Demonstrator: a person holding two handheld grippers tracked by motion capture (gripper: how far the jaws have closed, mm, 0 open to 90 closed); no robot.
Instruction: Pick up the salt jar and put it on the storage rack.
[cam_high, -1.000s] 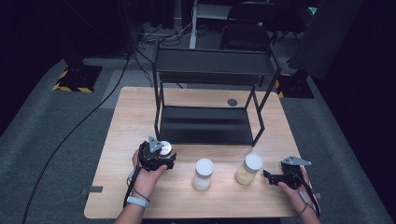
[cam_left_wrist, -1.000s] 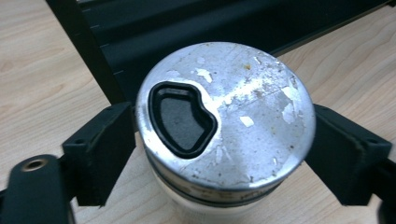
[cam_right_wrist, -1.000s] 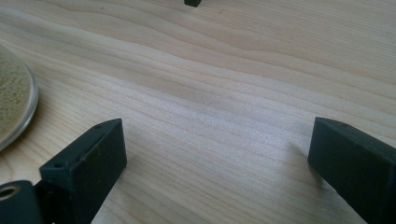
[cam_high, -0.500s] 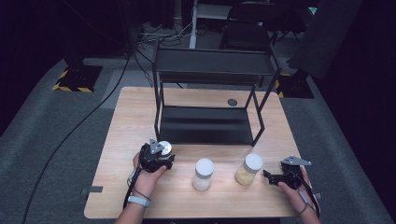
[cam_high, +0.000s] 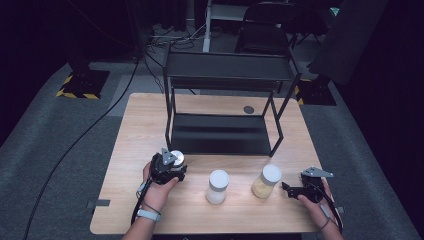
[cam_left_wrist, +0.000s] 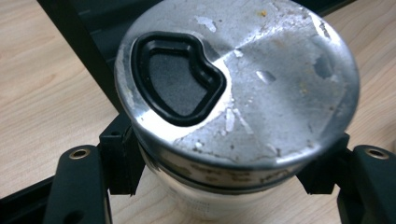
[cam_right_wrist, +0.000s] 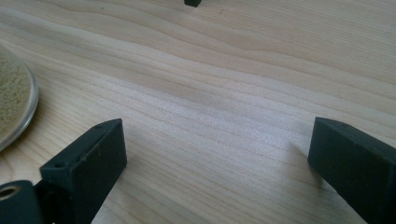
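My left gripper (cam_high: 168, 169) sits at the table's front left, just before the rack, shut on a jar with a scuffed silver lid (cam_high: 177, 158). In the left gripper view the lid (cam_left_wrist: 238, 84) has a black pour flap, and both jaws press the jar's sides below it. A white-lidded jar of pale contents (cam_high: 218, 186) stands at front centre. To its right is a jar of tan grains (cam_high: 266, 181). My right gripper (cam_high: 286, 188) lies just right of that jar, pointing at it, open. In the right gripper view its jaws (cam_right_wrist: 219, 154) stand wide over bare wood, with the tan jar (cam_right_wrist: 14, 102) at the left edge.
A black two-tier metal rack (cam_high: 225, 72) stands mid-table, its lower shelf (cam_high: 220, 132) bare. A small dark disc (cam_high: 248, 109) lies on the wooden table (cam_high: 145, 115) behind the rack's right side. Cables and a chair are on the floor beyond.
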